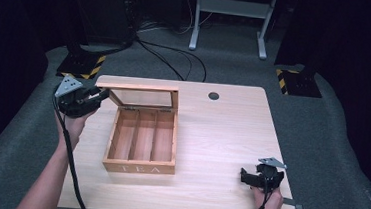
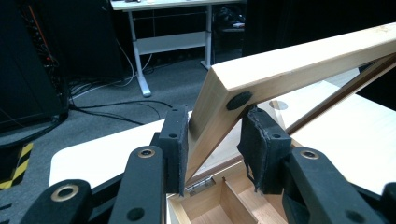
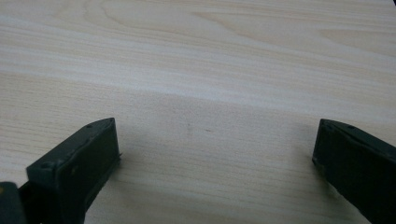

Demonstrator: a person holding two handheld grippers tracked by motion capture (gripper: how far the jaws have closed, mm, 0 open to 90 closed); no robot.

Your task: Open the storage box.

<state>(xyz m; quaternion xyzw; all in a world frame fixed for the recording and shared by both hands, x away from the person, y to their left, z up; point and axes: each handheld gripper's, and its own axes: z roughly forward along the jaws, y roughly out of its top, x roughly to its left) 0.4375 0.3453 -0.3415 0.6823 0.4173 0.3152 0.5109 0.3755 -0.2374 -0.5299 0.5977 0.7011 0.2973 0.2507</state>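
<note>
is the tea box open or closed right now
Open. The tea box has its lid raised, compartments exposed, and the left gripper straddles the lid's corner.

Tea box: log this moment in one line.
tea box open | left hand-held gripper grips lid corner | right hand-held gripper open over table

Readable on the front wall of the wooden box point(image 1: 139, 168), in pale capital letters: "TEA". No other legible text, brand, number or label anywhere on the table point(image 1: 221, 137).
</note>
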